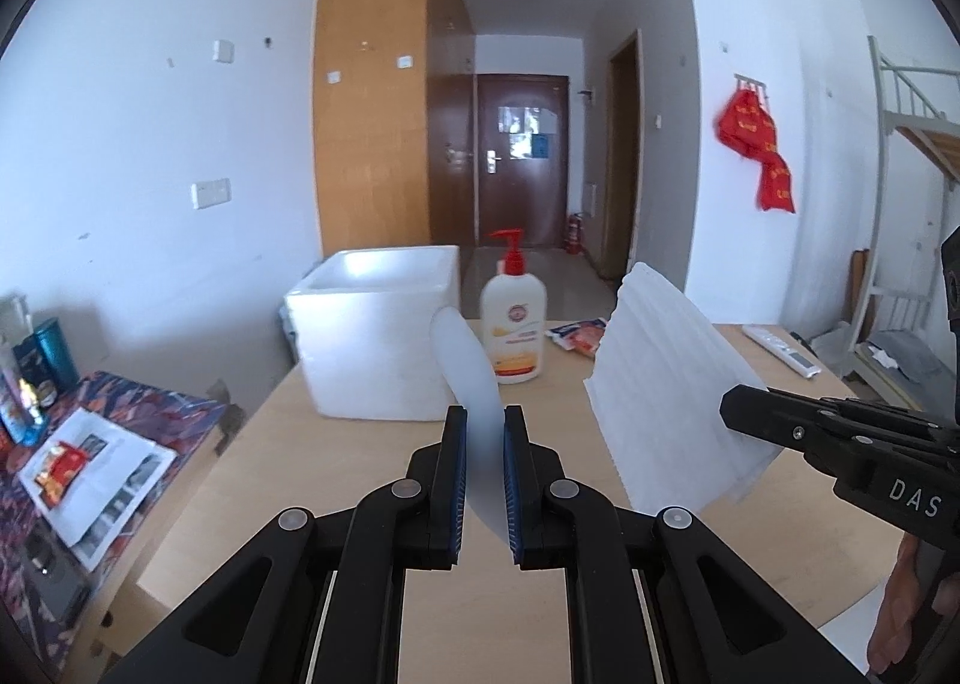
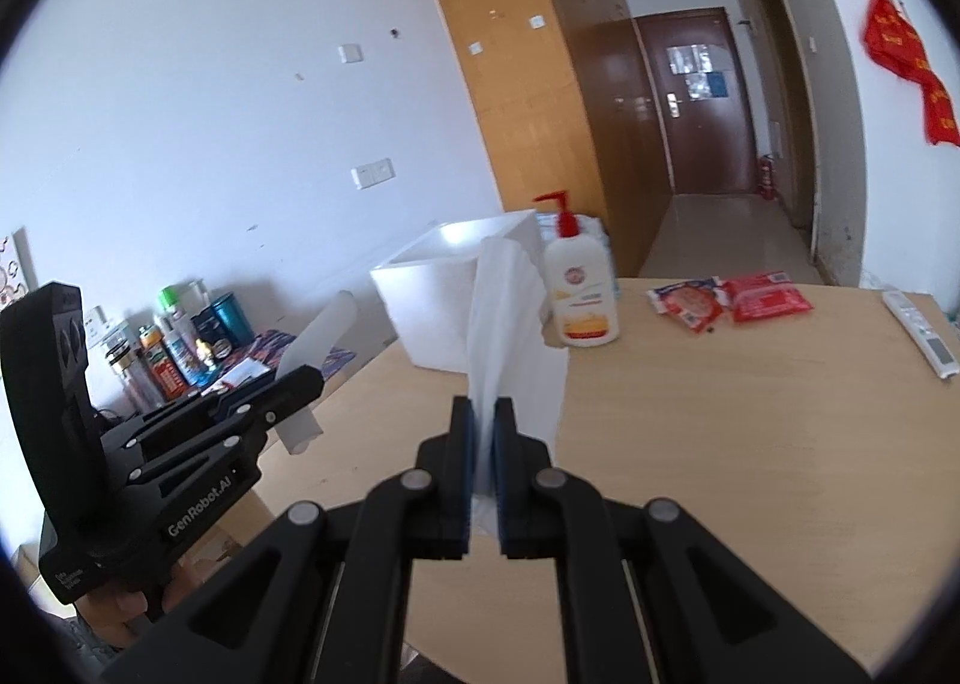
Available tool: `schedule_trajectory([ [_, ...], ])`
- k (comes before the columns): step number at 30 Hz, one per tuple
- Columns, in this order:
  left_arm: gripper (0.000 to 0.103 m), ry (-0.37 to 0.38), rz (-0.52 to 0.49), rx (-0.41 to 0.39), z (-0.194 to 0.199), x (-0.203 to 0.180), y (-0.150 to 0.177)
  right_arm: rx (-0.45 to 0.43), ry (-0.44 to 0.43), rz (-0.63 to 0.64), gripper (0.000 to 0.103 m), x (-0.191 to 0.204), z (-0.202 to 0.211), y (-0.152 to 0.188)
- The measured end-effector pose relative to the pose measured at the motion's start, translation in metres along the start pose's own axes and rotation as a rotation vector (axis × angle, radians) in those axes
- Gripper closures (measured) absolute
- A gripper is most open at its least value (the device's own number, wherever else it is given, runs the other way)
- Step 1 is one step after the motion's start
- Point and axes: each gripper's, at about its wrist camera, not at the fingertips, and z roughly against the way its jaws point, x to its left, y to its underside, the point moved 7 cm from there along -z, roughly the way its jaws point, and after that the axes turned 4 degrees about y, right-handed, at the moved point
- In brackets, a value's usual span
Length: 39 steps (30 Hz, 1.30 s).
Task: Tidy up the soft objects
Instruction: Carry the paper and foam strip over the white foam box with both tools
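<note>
- My left gripper (image 1: 485, 432) has its fingers pinched narrow on the edge of a white sheet (image 1: 471, 378); the sheet curls up and forward from the blue pads (image 1: 456, 474), clear of the bench (image 1: 336, 480).
- My right gripper (image 2: 485, 432) is clamped tight on another white sheet (image 2: 510, 336); it stands up between the pads and drapes to one side, its lower edge close to the bench, though I cannot tell if it touches.
- From the left camera that second sheet looks ribbed and folded in layers, held at its corner by the right fingers.
- Whether these are two pieces or two ends of one cloth, I cannot tell; no join shows.
- Ahead on the bench stands an open white box (image 1: 375, 324); a pump bottle (image 1: 513, 318) sits just beside it; red packets (image 2: 729, 297) and a remote (image 2: 918, 333) lie further right.
- I judge the step to be carrying the soft pieces toward the box; nothing white shows inside it yet from here.
- Next I need both hands to go forward over the rim, keeping the bottle clear, then lower and let go; limp cloth may snag on the rim.
</note>
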Motion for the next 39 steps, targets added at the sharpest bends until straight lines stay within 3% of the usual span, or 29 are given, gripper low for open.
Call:
schedule_trajectory([
  [17, 0.091, -0.119, 0.060, -0.006, 0.024, 0.051, 0.011, 0.051, -0.141, 0.080, 0.094, 0.063, -0.030, 0.010],
  [39, 0.091, -0.109, 0.056, -0.034, 0.023, 0.053, -0.001, 0.034, -0.136, 0.088, 0.094, 0.068, -0.031, -0.002],
])
